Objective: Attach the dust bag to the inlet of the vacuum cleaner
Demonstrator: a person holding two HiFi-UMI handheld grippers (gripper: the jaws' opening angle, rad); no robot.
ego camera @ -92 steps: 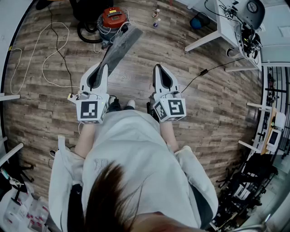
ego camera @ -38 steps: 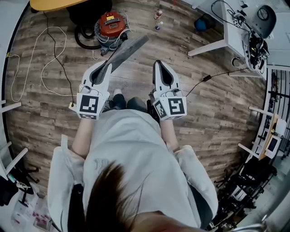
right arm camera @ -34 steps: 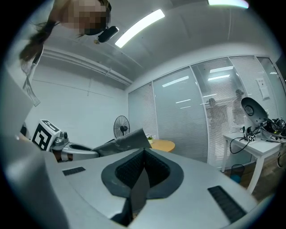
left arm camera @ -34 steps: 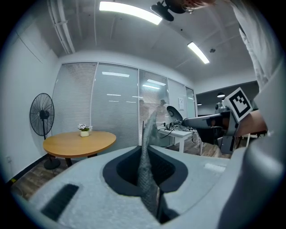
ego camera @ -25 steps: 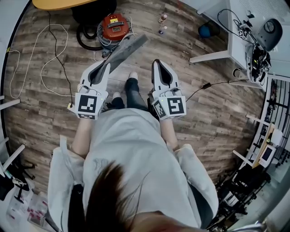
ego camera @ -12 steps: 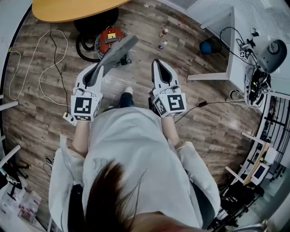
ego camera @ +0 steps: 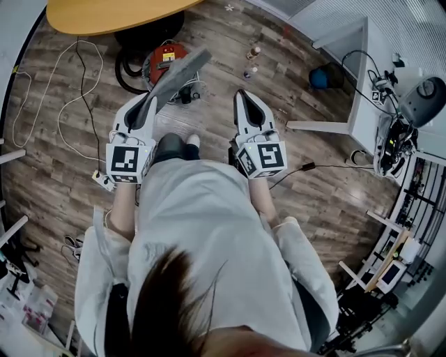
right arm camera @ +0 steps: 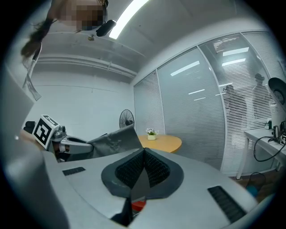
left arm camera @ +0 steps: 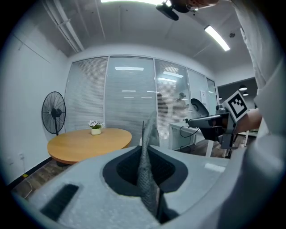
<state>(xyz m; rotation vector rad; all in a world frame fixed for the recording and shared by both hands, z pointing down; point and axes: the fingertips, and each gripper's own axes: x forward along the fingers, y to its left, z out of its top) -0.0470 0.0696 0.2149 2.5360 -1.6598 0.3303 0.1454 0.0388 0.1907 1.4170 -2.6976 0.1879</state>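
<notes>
Down on the wooden floor (ego camera: 313,181), seen from above. Clamped in the left gripper (ego camera: 149,104): the grey dust bag (ego camera: 175,73), pinched by its near end, jaws almost together on the mesh fabric. Sticking out flat and forward from there, far end raised over the red vacuum cleaner (ego camera: 164,56). Impossible to tell from above whether bag and machine touch. Parked at the floor's far edge, that vacuum, black hose (ego camera: 129,66) coiled at its left, just beside the rim of the round wooden table (ego camera: 104,12). Over to the right gripper (ego camera: 243,95): jaws pressed tight together, nothing between them, held alongside the left one and apart from the bag. Pointed the same way as its partner, toward the vacuum. Trailing across the floor's left side, a loose white cable (ego camera: 77,97). Along the right edge, a white desk (ego camera: 362,70) loaded with gear, a blue ball-like object (ego camera: 319,78) near its corner. Far back in the left gripper view, a standing fan (left arm camera: 53,112) and a small flower pot (left arm camera: 95,129) on that table.
</notes>
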